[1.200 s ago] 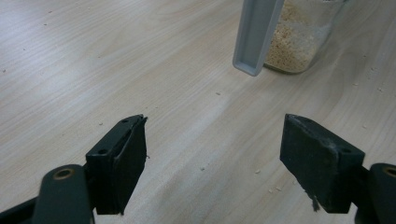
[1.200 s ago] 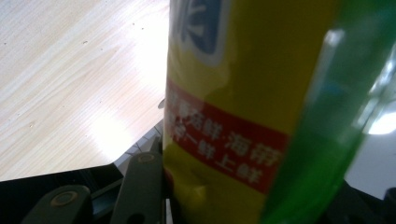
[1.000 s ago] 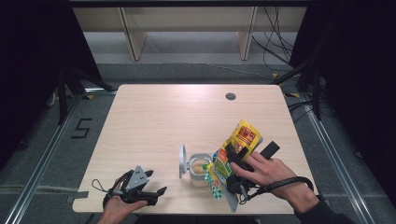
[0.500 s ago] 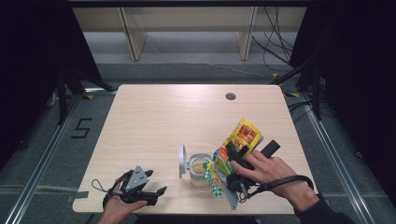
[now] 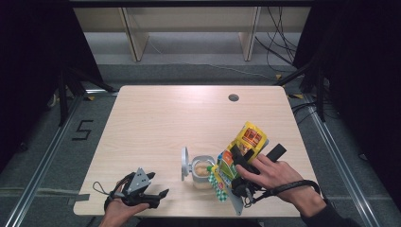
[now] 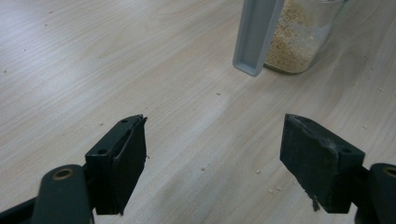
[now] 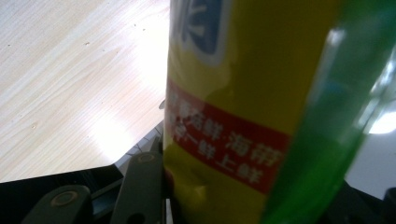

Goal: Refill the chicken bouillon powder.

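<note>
**pouring set-up: packet tipped at the jar, left side idle**

while the yellow packet (image 5: 247,141) is clamped in your right gripper (image 5: 239,163), it leans with its lower end toward the open jar (image 5: 203,171), which suggests you hold it that way so the contents run down into the mouth. the right gripper view has the jaws closed against the packet's printed side (image 7: 224,140), a grip low enough to steer the tilt.

- jar: sits on the desk (image 5: 179,123) near the front edge, just beside the packet; pale grains lie in its bottom (image 6: 292,42).
- lid (image 5: 184,163): stands up on the jar's left, likely swung aside to leave the mouth free.
- left gripper (image 5: 142,189): rests low at the front left, jaws spread wide with nothing between them, well apart from the jar; probably parked until the jar needs steadying.
- stray grains dot the desk by the jar, so spill looks like the risk here.
</note>
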`<state>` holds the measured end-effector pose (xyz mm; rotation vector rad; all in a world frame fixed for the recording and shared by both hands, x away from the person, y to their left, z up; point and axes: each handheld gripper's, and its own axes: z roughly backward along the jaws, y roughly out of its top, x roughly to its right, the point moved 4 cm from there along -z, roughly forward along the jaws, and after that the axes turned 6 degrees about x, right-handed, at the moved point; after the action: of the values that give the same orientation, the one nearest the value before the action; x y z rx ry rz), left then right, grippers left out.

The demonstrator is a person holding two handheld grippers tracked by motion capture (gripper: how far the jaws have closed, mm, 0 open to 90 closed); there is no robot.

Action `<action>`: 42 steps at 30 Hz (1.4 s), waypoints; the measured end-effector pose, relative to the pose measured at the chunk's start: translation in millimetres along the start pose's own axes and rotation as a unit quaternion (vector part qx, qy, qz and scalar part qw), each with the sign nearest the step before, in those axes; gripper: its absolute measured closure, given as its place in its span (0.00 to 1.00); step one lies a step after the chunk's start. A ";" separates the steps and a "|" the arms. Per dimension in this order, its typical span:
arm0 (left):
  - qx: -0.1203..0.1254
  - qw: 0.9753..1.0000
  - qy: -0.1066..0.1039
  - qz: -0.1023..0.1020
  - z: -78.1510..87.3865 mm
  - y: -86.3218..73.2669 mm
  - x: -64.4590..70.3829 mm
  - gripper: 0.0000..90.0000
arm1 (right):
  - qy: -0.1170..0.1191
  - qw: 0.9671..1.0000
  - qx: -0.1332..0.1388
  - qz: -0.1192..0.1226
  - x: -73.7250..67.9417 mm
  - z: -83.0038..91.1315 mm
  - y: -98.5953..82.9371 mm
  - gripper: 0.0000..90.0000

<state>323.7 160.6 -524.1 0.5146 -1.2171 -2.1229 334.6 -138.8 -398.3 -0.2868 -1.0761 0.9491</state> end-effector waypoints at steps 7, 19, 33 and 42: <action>0.000 1.000 0.001 0.013 -0.1 -0.5 1.4 0.25 | -0.001 1.000 0.002 0.000 2.9 -1.3 2.5 0.68; 0.000 1.000 0.001 0.014 0.0 -0.7 1.5 0.25 | -0.004 1.000 0.004 0.001 9.2 -5.8 3.7 0.69; 0.000 1.000 0.002 0.015 -0.2 -0.8 1.3 0.25 | 0.008 1.000 -0.006 -0.009 1.5 -6.8 -2.9 0.69; 0.000 1.000 0.002 0.015 -0.1 -0.7 1.3 0.25 | 0.004 1.000 0.004 0.000 1.8 -2.5 0.8 0.69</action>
<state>322.6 159.9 -524.8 0.4977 -1.2160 -2.0958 336.6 -136.4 -398.9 -0.2833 -1.0644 0.9522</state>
